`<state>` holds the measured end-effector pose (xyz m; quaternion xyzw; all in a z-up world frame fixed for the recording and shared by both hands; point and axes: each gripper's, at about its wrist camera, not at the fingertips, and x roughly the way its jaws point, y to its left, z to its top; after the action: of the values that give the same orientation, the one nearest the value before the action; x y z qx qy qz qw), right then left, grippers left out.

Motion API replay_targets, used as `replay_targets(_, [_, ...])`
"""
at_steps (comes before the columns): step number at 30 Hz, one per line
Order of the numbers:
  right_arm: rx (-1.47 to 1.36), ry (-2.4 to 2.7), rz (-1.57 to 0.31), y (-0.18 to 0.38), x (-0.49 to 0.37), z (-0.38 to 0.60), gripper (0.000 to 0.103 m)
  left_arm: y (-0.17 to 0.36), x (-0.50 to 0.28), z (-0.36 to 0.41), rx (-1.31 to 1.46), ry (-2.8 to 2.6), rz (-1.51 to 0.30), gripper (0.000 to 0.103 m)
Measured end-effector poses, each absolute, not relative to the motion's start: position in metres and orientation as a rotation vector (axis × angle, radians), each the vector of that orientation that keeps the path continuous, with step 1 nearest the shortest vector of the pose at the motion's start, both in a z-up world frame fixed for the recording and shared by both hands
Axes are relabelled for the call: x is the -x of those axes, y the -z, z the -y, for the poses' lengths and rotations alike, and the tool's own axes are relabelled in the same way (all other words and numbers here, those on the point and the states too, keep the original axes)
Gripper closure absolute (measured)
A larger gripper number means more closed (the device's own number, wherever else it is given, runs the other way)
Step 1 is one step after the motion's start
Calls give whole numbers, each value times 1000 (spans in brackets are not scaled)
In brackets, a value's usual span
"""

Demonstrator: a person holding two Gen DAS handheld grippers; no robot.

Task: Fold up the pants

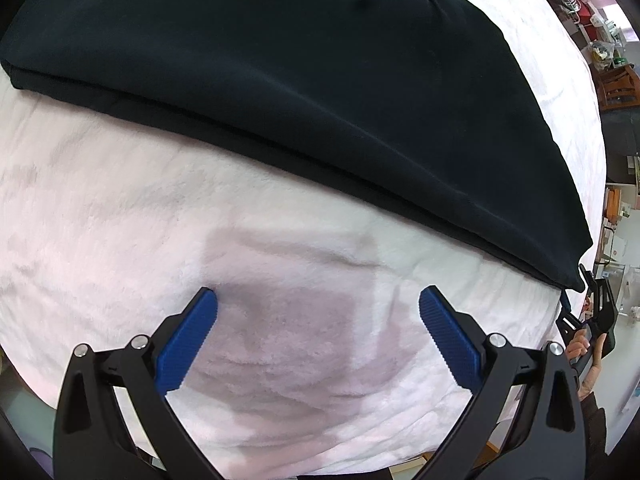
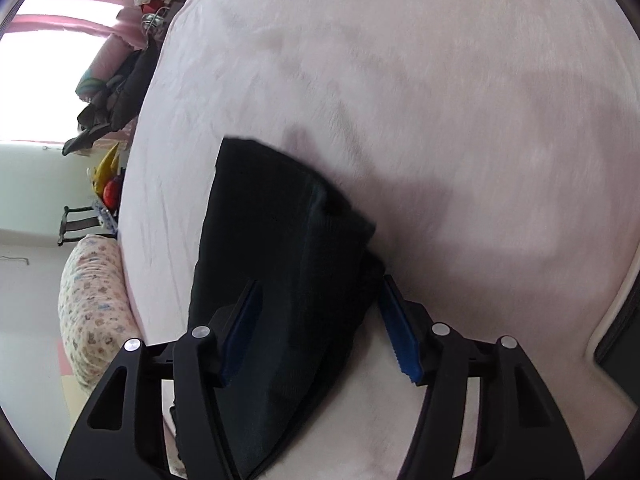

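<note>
pale blanket (image 1: 100, 220); pants (image 2: 280, 280) between the right gripper's (image 2: 320, 320) parted jaws.

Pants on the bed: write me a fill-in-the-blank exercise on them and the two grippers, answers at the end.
1. The pants are ____ in colour.
2. They lie on a pale ____ blanket.
3. Between the left gripper fingers there is only ____.
4. The right gripper has its fingers on either side of the ____.

Missing words: black; pink; blanket; pants
</note>
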<state>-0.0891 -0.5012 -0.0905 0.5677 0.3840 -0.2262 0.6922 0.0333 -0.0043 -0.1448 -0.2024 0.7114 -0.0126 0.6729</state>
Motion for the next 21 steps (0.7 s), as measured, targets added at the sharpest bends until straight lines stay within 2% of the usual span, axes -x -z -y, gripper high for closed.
replay_targets(2, [-1266, 546, -847, 95, 90, 502, 67, 143, -34, 1, 460, 33, -1604, 2])
replay_targets(3, [-1269, 546, -833, 95, 91, 502, 74, 142, -34, -3, 460, 36, -1604, 2])
replay_targets(6, [-1220, 516, -796, 85, 87, 496, 85, 138, -34, -12, 457, 41, -1595, 2])
replay_targets(15, [-1049, 336, -749, 28, 48, 459, 87, 131, -27, -52, 503, 0, -1571, 2])
replay_targets(21, [-932, 106, -750, -17, -7, 395, 87, 130, -18, -75, 548, -18, -1556, 2])
